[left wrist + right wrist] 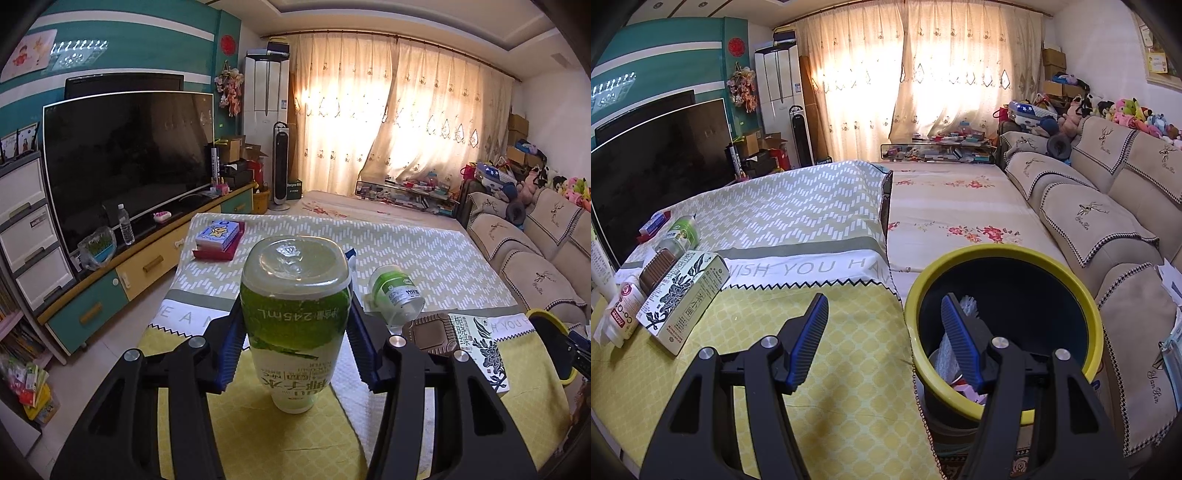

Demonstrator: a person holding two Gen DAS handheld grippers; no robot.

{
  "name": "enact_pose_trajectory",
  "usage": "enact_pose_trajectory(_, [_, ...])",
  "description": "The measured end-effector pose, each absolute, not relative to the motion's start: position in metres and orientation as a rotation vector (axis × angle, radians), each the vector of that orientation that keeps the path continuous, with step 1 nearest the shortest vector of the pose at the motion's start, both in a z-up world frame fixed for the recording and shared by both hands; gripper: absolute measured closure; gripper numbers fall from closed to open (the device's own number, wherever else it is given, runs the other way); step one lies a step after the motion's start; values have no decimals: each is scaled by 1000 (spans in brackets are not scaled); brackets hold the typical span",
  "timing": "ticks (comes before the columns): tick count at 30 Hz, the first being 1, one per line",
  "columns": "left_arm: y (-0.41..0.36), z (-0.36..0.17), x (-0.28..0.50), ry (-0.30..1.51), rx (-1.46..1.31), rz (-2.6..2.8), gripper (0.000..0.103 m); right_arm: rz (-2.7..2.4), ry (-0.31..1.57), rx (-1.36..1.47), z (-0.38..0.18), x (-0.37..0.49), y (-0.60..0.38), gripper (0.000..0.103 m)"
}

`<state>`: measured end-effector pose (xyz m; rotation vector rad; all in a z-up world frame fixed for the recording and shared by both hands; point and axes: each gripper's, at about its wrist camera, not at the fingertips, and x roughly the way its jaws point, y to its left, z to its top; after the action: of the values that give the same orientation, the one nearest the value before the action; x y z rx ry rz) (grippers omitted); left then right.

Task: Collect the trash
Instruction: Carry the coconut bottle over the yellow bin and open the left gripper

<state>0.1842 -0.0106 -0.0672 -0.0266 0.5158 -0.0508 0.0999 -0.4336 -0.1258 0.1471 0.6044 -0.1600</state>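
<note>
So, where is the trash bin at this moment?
In the right wrist view, the trash bin stands low right, between the table edge and the sofa.

Daylight glows through long cream embroidered curtains [399, 110] across the far wall. On the left, a teal wall with white stripes [110, 48] backs a large black flat-screen television [125, 162] standing on a low teal-and-yellow drawer cabinet [140, 273]. A tall white standing air conditioner [266, 96] fills the corner, a slim black tower fan [280, 162] beside it. Along the right runs a beige fabric sofa with embroidered covers [1108, 206], plush toys [1123, 110] heaped on its back. The ceiling is white.
</note>
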Motion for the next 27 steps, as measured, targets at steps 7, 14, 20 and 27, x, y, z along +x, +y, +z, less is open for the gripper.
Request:
enact_pose_trajectory(7, [-19, -49, 175, 480, -2, -88, 52, -181, 584, 153, -119, 92, -443, 42])
enact_pose_trajectory(14, [-55, -14, 159, 436, 57, -173, 52, -213, 558, 165, -111, 77, -460, 42])
enact_pose_trajectory(20, [-103, 15, 151, 386, 76, -315, 52, -275, 525, 174, -101, 54, -486, 42])
enact_pose_trajectory(27, [-200, 28, 154, 381, 78, -532, 52, -375, 483, 208, -93, 18, -529, 42])
